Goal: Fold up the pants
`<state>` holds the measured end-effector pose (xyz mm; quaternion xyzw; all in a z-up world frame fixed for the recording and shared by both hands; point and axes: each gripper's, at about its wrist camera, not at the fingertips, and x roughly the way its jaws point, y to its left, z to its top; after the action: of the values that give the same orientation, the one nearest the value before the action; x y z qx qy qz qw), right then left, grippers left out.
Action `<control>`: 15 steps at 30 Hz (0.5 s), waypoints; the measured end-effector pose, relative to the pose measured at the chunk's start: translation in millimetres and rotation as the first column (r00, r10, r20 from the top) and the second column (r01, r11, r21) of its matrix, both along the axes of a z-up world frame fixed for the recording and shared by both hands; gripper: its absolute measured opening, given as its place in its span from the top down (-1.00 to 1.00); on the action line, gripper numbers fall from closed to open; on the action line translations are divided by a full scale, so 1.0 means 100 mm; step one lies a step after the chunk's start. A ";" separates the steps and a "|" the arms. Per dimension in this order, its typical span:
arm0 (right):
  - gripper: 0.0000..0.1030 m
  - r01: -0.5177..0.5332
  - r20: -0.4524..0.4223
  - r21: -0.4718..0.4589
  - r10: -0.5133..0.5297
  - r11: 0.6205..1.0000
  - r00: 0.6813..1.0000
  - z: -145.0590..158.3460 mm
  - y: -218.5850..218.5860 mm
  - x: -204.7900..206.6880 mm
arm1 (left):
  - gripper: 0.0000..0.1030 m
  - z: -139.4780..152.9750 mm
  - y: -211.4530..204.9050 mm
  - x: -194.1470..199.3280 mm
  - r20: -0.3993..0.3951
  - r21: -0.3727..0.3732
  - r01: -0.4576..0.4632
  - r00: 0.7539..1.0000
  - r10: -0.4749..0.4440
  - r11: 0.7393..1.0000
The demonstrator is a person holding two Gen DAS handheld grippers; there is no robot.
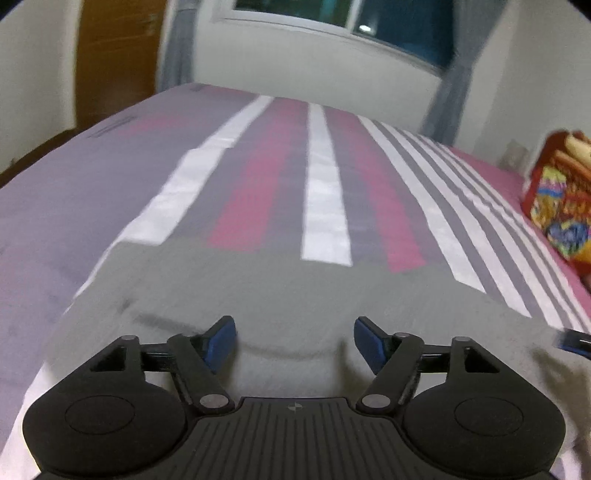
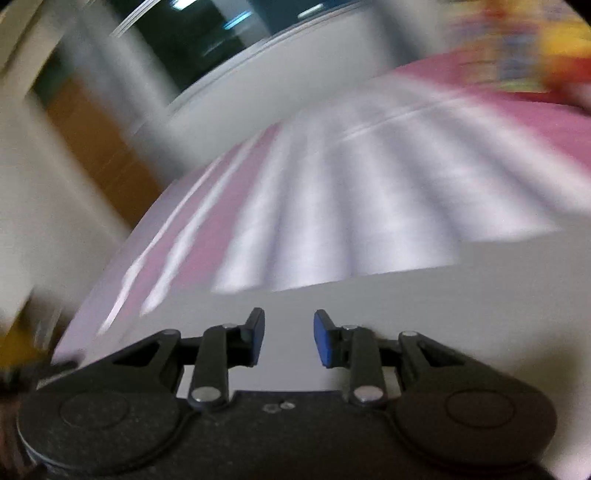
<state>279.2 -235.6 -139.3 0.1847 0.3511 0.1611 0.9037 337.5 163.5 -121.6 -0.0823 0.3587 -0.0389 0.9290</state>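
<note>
**Both grippers empty above grey pants on the bed**

The grey pants (image 1: 295, 291) lie spread flat on the bed, filling the near ground under both tools. The left gripper (image 1: 294, 341) hangs low over the cloth with its blue fingers (image 1: 221, 341) wide apart, holding nothing. A shallow crease curves just ahead of them, and my guess is they are lined up to pinch an edge there. The right gripper (image 2: 289, 338) also holds nothing, its fingers set narrower, over smooth grey cloth (image 2: 406, 314); that view is badly blurred.

The striped bedsheet (image 1: 325, 192), in white, pink and grey, runs off toward 12 o'clock. At 3 o'clock sits a bright printed pillow (image 1: 561, 195). Beyond are a curtained window (image 1: 332, 14) and, at 10 o'clock, a wooden door (image 1: 114, 59).
</note>
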 end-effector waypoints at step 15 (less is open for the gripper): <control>1.00 -0.109 -0.181 0.090 0.124 0.990 0.976 -0.50 0.24 0.97 | -0.77 -0.41 0.03 0.34 -0.058 0.149 0.125 0.991 -0.117 0.981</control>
<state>376.3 -211.1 -189.1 0.2138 0.4378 0.2097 0.8477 371.3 166.6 -162.7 0.0102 0.3878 -0.0658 0.9194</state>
